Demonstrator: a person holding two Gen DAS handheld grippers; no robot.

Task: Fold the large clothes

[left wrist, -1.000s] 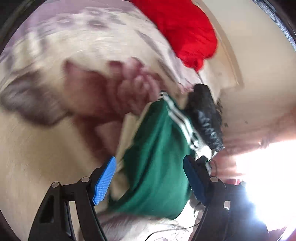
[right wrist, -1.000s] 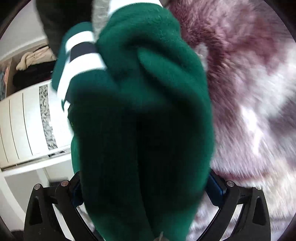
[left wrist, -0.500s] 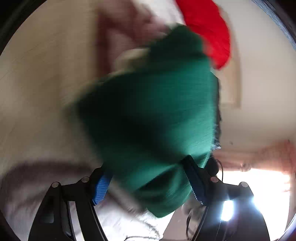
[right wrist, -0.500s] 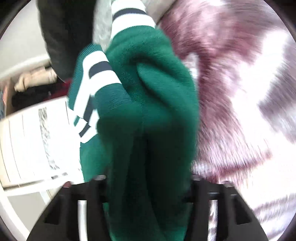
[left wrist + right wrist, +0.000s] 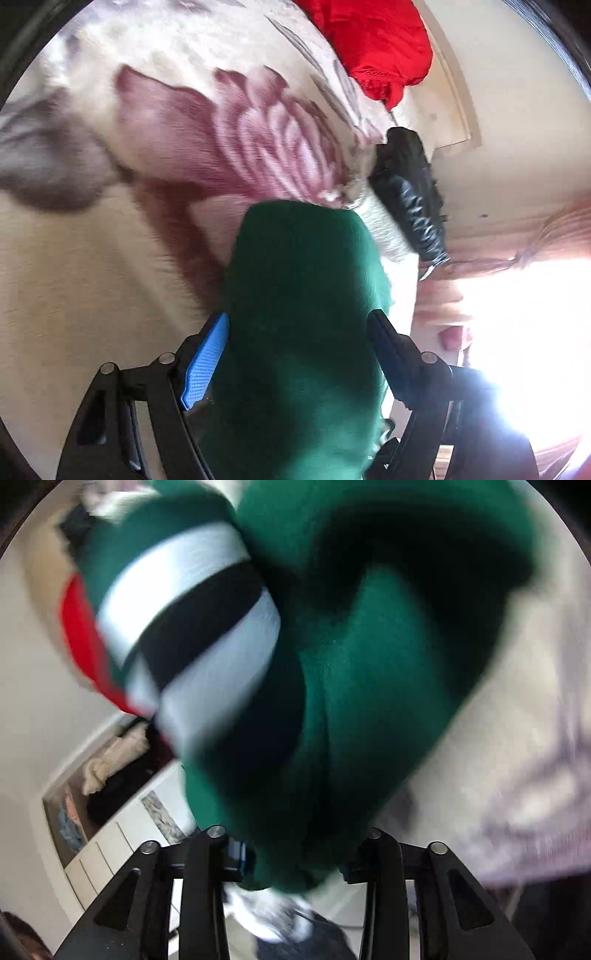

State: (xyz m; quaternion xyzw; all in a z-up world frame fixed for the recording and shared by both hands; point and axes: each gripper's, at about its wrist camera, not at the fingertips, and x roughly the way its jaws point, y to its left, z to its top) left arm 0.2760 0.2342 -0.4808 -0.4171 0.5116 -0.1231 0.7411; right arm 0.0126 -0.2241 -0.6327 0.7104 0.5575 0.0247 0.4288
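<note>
A dark green garment [image 5: 303,317] with white and black stripes [image 5: 192,627] hangs bunched between both grippers above a bed. My left gripper [image 5: 299,354] stands wide, and the green cloth fills the gap between its blue pads [image 5: 205,362]; whether it grips the cloth is unclear. My right gripper [image 5: 295,853] is shut on a thick bunch of the same garment [image 5: 369,686], which covers most of that view and hides the fingertips.
A cream blanket with a maroon flower print [image 5: 229,133] covers the bed. A red garment [image 5: 380,48] and a black garment [image 5: 413,192] lie at its far edge. A white cabinet with open shelves [image 5: 110,812] stands to the left. A bright window [image 5: 524,332] glares at right.
The green garment swung up across the left view and now hangs between the left fingers. The right gripper closed in on the cloth and tilted, bringing the striped part close.
</note>
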